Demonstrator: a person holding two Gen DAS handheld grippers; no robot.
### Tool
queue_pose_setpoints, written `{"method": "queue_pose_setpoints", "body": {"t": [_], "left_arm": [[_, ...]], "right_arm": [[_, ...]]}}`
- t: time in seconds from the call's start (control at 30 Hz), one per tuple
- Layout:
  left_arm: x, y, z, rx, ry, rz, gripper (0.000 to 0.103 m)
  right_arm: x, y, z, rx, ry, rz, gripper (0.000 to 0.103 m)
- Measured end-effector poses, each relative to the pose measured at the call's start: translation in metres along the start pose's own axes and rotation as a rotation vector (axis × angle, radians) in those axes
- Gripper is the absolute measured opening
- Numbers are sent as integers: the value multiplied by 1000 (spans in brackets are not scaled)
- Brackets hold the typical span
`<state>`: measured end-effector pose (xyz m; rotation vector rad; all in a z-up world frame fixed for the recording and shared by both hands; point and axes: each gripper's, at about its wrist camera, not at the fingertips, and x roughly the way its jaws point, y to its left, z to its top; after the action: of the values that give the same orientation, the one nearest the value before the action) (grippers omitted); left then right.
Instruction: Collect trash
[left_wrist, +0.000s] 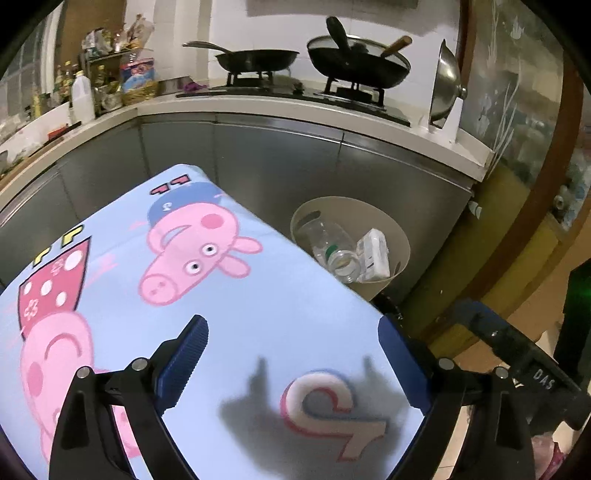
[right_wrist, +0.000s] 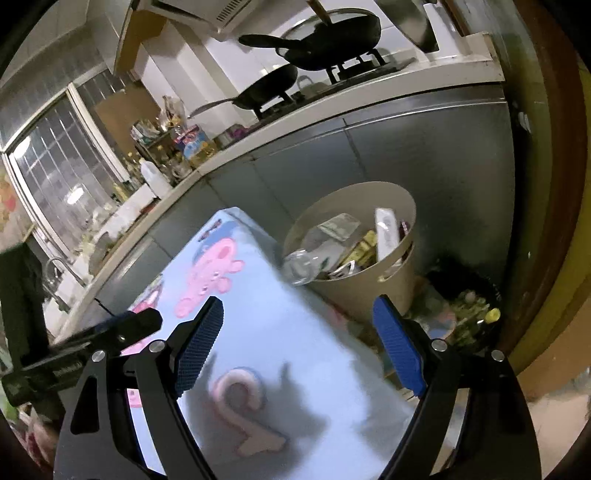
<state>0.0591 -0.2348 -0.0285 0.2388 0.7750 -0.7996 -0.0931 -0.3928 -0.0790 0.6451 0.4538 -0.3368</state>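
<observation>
Blue-padded tongs are seen at the bottom of each view: the left tongs (left_wrist: 291, 354) are spread wide with nothing gripped, and the right tongs (right_wrist: 297, 343) are likewise held wide apart and empty. Beneath both, a table covered by a light blue cloth (left_wrist: 280, 295) printed with pink cartoon pigs is shown, filling the lower left and centre of each frame. Just beyond the table's far right edge, in the centre right of both views, a beige bin (left_wrist: 400, 236) is stood on the floor against grey cabinet doors (left_wrist: 280, 162). Trash is found inside the bin: a clear plastic bottle (left_wrist: 334, 251) lying tilted, with a white box (left_wrist: 375, 254) beside it. On the counter at the top of the frames, two black pans (left_wrist: 258, 59) are set on a stove (left_wrist: 295, 92)
</observation>
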Motion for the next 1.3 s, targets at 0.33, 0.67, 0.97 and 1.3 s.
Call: {"method": "queue_pose_setpoints", "body": {"t": [0.33,0.67,0.97,1.3], "left_arm": [[-39,23,-19,-34,-44,42,99],[-59,28,-28,-25,-82,66,99],[-69,35,-29,-34,-96,79,99],[-76,32,-31,-13,-115,99,99]], "right_arm": [[-24,35,-14,-52,-19,-7,88],[-39,56,-20,-94,-28,-3,90],[-46,64,-20,-98,-38,8,90],[-51,69,-18,-103,-51,19,90]]}}
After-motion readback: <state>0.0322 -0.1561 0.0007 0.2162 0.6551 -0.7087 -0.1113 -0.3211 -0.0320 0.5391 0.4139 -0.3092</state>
